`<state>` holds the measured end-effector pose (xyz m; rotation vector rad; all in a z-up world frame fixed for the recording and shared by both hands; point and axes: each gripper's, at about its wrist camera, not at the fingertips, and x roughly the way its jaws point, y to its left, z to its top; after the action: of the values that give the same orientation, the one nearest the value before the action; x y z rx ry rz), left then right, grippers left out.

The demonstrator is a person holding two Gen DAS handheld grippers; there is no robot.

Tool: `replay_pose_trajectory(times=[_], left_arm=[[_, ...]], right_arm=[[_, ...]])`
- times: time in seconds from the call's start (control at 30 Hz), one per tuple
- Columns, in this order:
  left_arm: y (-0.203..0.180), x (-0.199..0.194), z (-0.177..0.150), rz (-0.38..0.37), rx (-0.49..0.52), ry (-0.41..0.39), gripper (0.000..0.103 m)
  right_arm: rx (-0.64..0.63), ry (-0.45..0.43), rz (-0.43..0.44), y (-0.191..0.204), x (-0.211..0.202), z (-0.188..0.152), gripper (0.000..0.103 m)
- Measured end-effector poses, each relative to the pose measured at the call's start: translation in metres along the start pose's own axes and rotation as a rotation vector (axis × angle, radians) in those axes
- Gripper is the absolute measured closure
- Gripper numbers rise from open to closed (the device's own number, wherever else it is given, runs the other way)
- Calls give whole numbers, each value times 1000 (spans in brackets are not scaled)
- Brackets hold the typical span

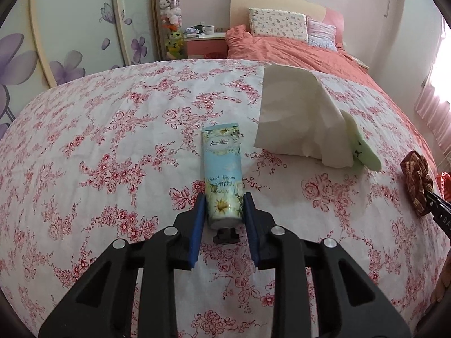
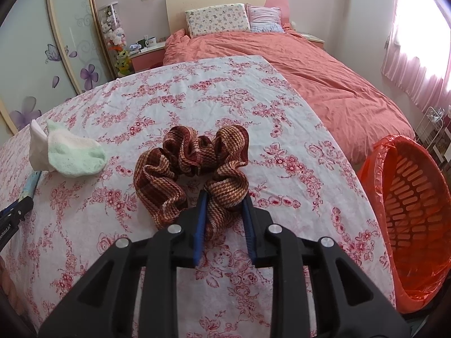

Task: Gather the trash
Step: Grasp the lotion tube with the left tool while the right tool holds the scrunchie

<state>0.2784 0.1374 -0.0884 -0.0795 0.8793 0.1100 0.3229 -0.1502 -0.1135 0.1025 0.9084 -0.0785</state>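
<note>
A light blue hand cream tube lies on the floral tablecloth, its black cap toward me. My left gripper has its blue pads on both sides of the tube's lower end, touching it. A brown striped scrunchie lies on the cloth; my right gripper is closed on its near loop. The scrunchie also shows at the right edge of the left wrist view. A white tissue partly covers a pale green sock. An orange-lined bin stands right of the table.
A bed with a salmon duvet lies beyond the table. A nightstand with mugs and a tube of plush toys stand by the floral wardrobe. A wire rack stands by the pink curtain.
</note>
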Motion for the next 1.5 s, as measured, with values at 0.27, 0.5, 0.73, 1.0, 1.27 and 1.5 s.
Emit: replay_pose_trajectory(times=[0.27,0.5,0.73,1.0,1.27,1.5], left_arm=[[0,-1,-2,3,-7,-1,75],[1,-1,-2,-7,-22,-2,75],[4,-1,-3,-19,-33,-4,75],[6,-1,-3,-24,-39,-5,75],[3,-1,-2,-9,-13,-6,76],[0,-9,-5,7,13,-30,76]], right_arm=[[2,1,-14,0,0,-1,75],[7,2,-10,1,0,-1,73],[13,3,-9,2,0,-1,71],[20,3,-4,-1,0,-2,71],[-18,-11,21,3,-2,0,84],[-6,-51,81,2,-20,-2,87]])
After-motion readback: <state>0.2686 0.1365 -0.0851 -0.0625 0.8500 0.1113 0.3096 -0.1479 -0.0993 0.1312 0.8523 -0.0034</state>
